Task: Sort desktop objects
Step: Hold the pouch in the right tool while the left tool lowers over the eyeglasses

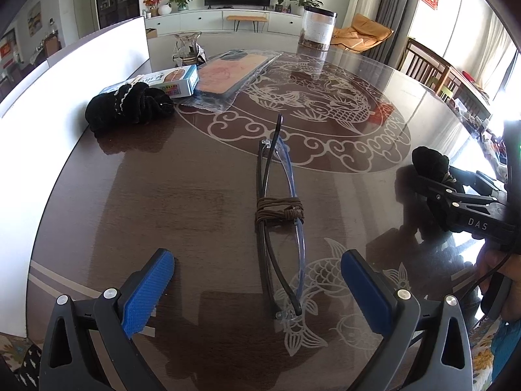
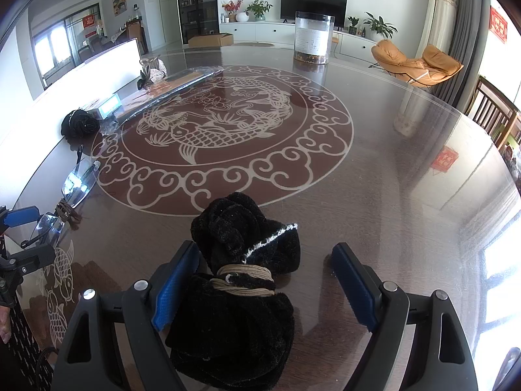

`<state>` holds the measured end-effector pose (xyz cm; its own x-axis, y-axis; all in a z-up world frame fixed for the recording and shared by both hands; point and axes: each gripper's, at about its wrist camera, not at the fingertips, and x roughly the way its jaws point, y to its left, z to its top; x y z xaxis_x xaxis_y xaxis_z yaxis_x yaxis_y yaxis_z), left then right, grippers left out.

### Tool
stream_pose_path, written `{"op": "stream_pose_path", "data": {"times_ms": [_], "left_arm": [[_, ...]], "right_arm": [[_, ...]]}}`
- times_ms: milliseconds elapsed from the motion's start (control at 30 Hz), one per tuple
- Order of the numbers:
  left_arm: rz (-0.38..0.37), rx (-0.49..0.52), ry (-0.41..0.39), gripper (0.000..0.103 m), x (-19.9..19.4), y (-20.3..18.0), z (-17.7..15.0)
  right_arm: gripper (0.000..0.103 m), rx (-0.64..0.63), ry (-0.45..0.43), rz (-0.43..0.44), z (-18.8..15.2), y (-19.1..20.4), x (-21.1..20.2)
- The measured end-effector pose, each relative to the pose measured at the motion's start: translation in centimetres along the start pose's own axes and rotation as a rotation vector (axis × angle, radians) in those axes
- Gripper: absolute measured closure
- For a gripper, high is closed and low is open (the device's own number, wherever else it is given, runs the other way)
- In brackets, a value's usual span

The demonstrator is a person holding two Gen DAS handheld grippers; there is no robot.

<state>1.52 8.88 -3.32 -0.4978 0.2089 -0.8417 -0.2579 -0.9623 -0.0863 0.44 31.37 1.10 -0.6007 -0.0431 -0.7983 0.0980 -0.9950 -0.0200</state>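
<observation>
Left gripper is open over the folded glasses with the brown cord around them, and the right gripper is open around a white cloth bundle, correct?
Not quite: the cloth bundle between the right gripper's open jaws is black, as the right wrist view shows. The left gripper is open over the corded glasses.

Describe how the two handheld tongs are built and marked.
Both tongs, left and right, have dark grey, angular plastic fingers with triangular cutouts, silver round bolts and ribbed blue pads. Seen from the left wrist, the right tongs' body reads "DAS" in white and trails a black cable.
</observation>
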Motion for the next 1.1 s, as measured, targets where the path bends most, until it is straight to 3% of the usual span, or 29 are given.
{"op": "stream_pose_path", "data": {"times_ms": [1100], "left_arm": [[0.082,0.038,0.01,0.0,0.71,-0.44,0.08]], "right_arm": [[0.018,0.0,0.0,0.002,0.08,-0.27,-0.09]]}}
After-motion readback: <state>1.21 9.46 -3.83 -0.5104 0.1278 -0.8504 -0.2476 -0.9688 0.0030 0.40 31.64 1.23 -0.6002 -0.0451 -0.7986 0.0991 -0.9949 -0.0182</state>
